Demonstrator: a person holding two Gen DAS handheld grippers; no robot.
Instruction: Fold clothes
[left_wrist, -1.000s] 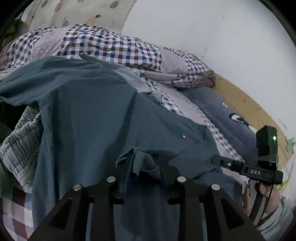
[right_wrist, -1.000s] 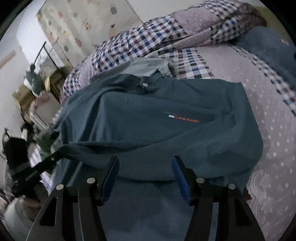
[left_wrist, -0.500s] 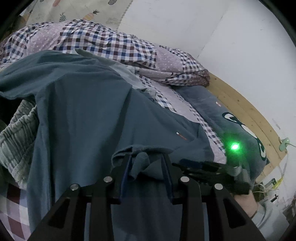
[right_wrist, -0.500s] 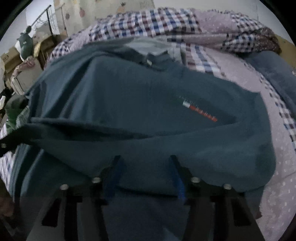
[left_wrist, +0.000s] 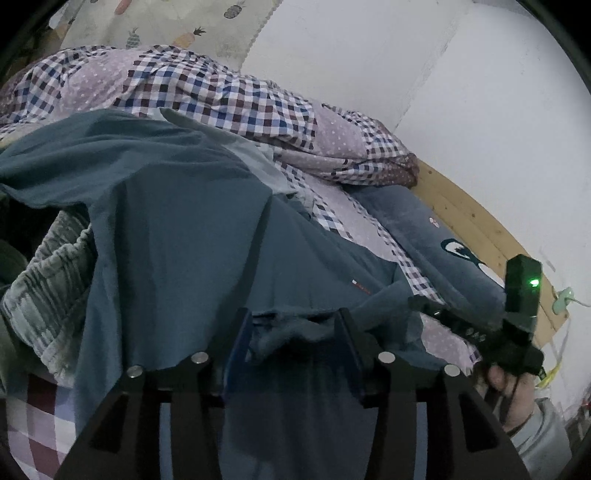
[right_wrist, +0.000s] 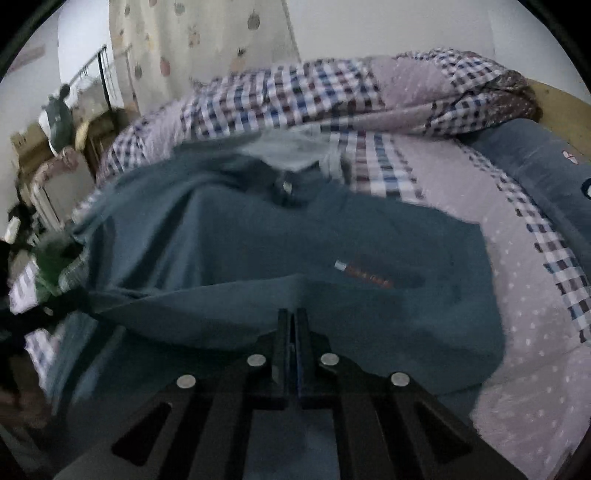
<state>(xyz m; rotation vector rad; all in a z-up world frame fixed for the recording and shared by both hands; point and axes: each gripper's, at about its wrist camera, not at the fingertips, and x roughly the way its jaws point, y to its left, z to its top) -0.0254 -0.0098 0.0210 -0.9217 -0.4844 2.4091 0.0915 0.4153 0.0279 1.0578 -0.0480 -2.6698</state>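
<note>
Bed: checked quilt (left_wrist: 229, 92) bunched at 12 o'clock, dotted sheet (right_wrist: 524, 332) at 3 o'clock.
Shirt: teal shirt (left_wrist: 177, 236) spread over the bed — its lower part cut off by both frames.
Left gripper (left_wrist: 291, 332): fingers apart, rumpled hem between them.
Right gripper (right_wrist: 293, 325): fingers pressed together on a shirt fold — blurred.

**Bed with dotted sheet and what lies on it**

The bed (right_wrist: 517, 325) wears a pale lilac dotted sheet edged in checks. A teal T-shirt (right_wrist: 258, 240) is spread across it, a small red-and-white logo showing. Behind the shirt a bunched checked quilt (left_wrist: 229, 92) runs along the wall. A dark blue pillow (left_wrist: 417, 229) lies against the wooden headboard (left_wrist: 476, 221). A grey ribbed garment (left_wrist: 48, 273) sits partly under the shirt's edge.
</note>
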